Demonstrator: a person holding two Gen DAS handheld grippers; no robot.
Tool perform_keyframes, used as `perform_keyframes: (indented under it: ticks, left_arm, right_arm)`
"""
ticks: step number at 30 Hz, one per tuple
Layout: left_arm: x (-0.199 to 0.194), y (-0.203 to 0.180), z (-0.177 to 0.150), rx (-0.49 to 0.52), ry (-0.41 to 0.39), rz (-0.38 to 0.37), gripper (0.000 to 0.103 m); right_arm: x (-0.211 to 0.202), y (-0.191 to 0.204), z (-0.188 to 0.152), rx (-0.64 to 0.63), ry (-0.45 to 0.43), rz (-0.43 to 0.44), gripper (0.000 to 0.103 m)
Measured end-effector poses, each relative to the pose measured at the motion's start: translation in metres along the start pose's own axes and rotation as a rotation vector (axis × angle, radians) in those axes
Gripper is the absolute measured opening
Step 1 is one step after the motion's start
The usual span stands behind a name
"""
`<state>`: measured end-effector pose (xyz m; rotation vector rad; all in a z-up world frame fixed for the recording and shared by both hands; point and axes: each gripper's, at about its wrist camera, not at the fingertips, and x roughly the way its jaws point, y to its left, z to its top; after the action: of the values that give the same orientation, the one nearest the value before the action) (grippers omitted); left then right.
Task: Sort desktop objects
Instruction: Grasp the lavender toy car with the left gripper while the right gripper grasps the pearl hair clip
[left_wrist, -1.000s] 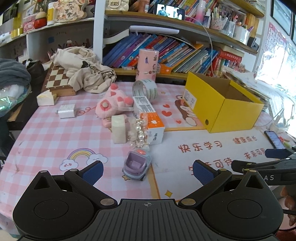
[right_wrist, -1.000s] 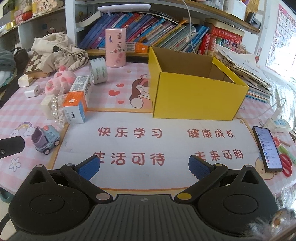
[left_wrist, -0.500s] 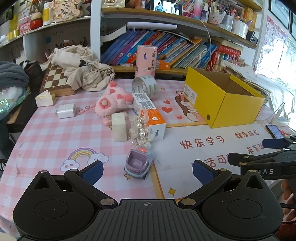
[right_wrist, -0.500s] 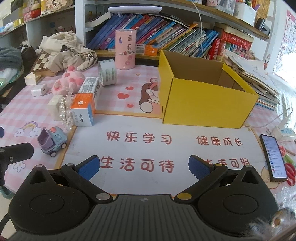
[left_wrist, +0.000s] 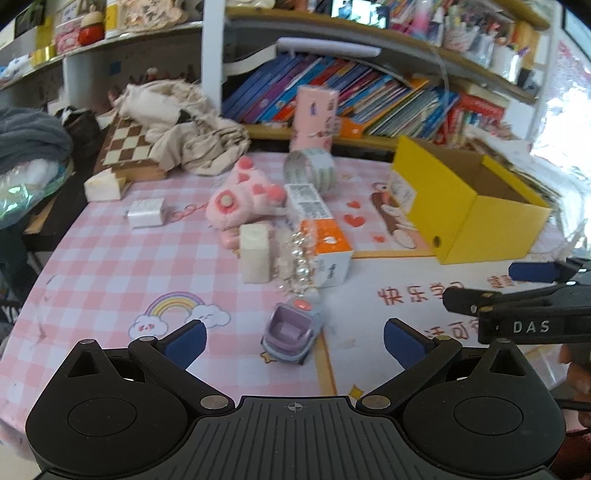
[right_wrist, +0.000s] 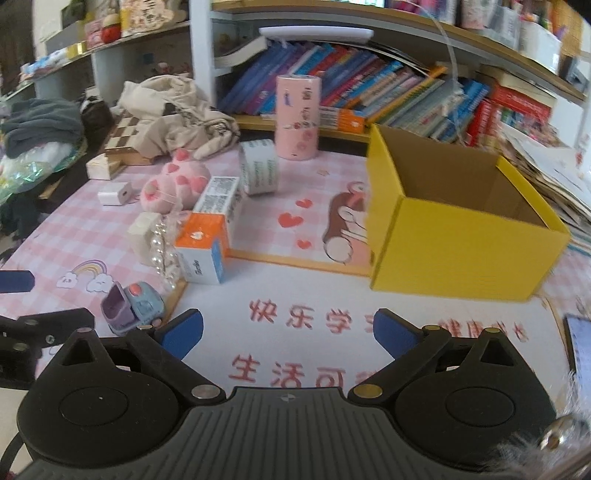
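The left gripper (left_wrist: 293, 338) is held wide apart over the desk (left_wrist: 110, 266), with a small purple toy car (left_wrist: 291, 332) seen between its fingers but not pressed. The right gripper (right_wrist: 288, 328) is seen closing slightly with nothing between its fingers, above the white mat (right_wrist: 314, 295). An orange-and-white carton (right_wrist: 208, 236) is laid left of the empty yellow box (right_wrist: 454, 243).

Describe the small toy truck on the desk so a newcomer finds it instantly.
Start at the open yellow cardboard box on the pink checked tablecloth. Go left to the orange-and-white carton and the pearl string. Just in front stands the small lilac-and-blue plastic toy truck, the only wheeled thing, with a red button on top.
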<state>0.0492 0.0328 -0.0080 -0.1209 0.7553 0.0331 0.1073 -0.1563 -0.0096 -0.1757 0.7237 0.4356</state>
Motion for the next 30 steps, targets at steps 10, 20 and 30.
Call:
perform_keyframes:
  ticks: [10, 20, 30]
  left_arm:
    - [0.017, -0.008, 0.009, -0.062, 0.023, 0.074, 0.101]
    - [0.026, -0.014, 0.004, -0.087, 0.063, 0.149, 0.099]
    - [0.055, -0.025, -0.001, 0.015, 0.092, 0.175, 0.082]
  right_arm:
    - [0.035, -0.002, 0.029, -0.133, 0.031, 0.151, 0.096]
    - [0.063, 0.003, 0.040, -0.195, 0.088, 0.247, 0.096]
    - [0.079, 0.008, 0.046, -0.221, 0.118, 0.284, 0.096]
